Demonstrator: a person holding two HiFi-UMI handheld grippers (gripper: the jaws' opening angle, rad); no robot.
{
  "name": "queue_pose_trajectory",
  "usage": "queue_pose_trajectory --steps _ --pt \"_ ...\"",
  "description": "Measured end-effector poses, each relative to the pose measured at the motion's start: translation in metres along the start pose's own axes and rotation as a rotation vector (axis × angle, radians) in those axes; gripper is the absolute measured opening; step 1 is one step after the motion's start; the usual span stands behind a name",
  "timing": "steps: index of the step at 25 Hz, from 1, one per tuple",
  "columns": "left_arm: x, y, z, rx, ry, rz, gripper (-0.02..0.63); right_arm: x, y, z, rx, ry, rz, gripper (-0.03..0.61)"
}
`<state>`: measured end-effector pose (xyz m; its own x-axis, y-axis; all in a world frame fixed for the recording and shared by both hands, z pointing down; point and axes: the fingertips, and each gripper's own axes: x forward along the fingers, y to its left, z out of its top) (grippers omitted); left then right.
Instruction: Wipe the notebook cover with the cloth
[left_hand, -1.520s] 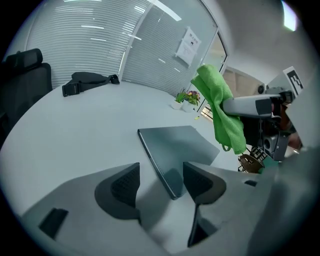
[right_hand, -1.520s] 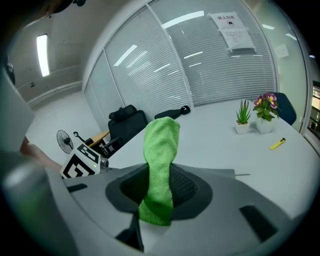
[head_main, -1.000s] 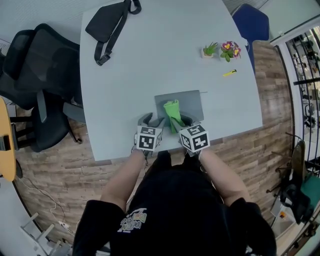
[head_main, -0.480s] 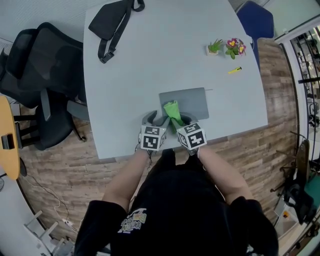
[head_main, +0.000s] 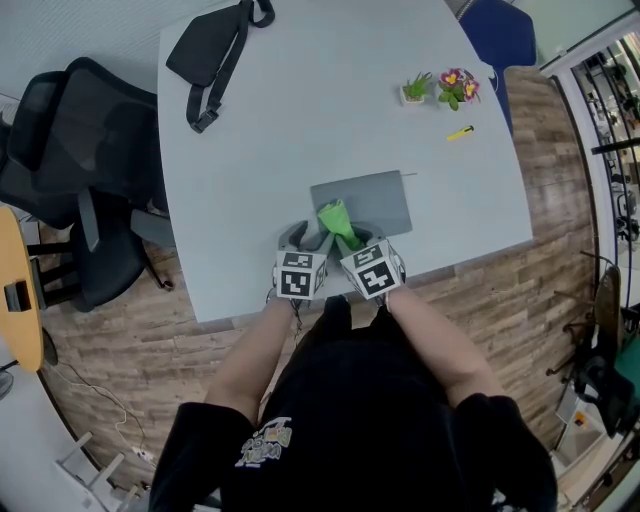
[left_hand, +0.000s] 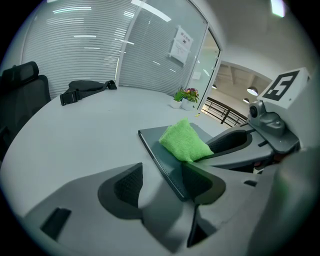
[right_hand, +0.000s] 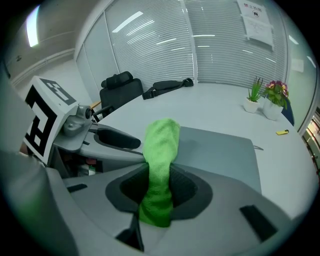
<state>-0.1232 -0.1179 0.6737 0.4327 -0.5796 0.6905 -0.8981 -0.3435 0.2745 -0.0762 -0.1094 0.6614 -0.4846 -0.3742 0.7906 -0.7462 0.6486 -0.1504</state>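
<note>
1. While the right gripper (right_hand: 159, 189) has its jaws clamped on the bright green fuzzy cloth (right_hand: 161, 145), the cloth's free end lies on the left part of the flat grey notebook (head_main: 375, 195).
2. The notebook lies near the front edge of the pale grey table (head_main: 300, 110).
3. The left gripper (left_hand: 161, 182) sits just beside the right one, jaws apart and gripping nothing; the notebook's near corner reaches between them.

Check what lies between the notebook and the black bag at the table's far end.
Only bare table: the head view shows nothing between the notebook and the black bag.
</note>
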Motion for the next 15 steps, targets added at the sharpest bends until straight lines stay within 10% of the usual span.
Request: queue_pose_trajectory --steps 15 --pt "0.000 0.000 0.001 0.000 -0.004 -0.001 0.252 -0.007 -0.021 -0.004 -0.002 0.011 -0.040 0.112"
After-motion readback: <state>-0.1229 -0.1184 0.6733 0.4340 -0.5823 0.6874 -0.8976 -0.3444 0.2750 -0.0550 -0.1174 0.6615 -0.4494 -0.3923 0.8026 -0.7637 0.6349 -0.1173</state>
